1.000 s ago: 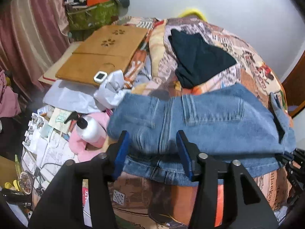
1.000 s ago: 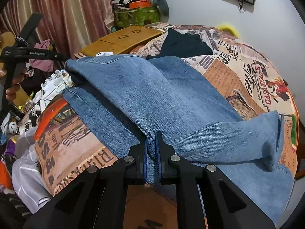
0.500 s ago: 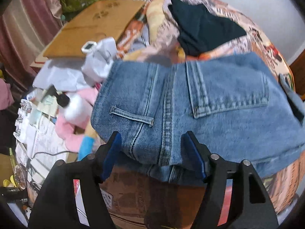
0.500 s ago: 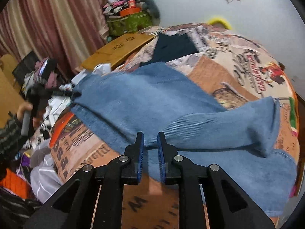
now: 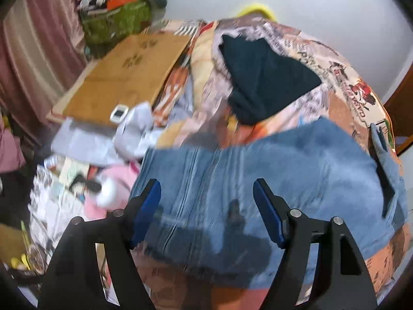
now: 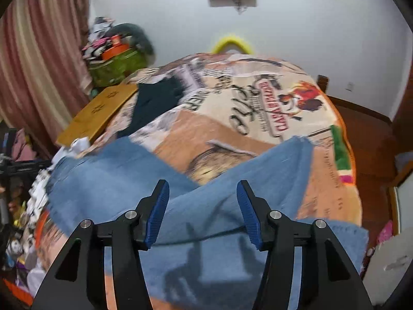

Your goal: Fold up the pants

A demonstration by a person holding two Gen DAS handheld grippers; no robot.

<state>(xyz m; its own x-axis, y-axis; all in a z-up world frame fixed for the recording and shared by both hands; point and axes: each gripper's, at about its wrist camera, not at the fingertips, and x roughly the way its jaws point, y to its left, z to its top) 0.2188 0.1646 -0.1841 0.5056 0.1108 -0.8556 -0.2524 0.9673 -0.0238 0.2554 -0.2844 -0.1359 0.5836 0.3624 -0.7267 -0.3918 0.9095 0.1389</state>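
Blue jeans [image 5: 271, 178] lie folded across the near part of a bed with a printed blanket [image 5: 322, 59]. My left gripper [image 5: 206, 201] hovers over the waist end, jaws opening, pads clear of the denim. In the right wrist view the jeans [image 6: 211, 217] show a folded leg running up to the right, its hem near the bed's right side. My right gripper [image 6: 202, 201] hangs above that fold, jaws opening, nothing pinched between them. Both views are motion-blurred.
A dark folded garment [image 5: 265, 77] lies further back on the blanket [image 6: 232, 108]. A wooden board [image 5: 126, 77], a white bottle [image 5: 108, 193], pink cloth and papers crowd the left side. Curtains [image 6: 38, 59] hang at left. The left gripper's black frame [image 6: 23, 165] shows at the left edge.
My right gripper let go of the denim fold, opened wide and pulled up and back. My left gripper widened further and shifted over the waist end. The jeans now lie free.
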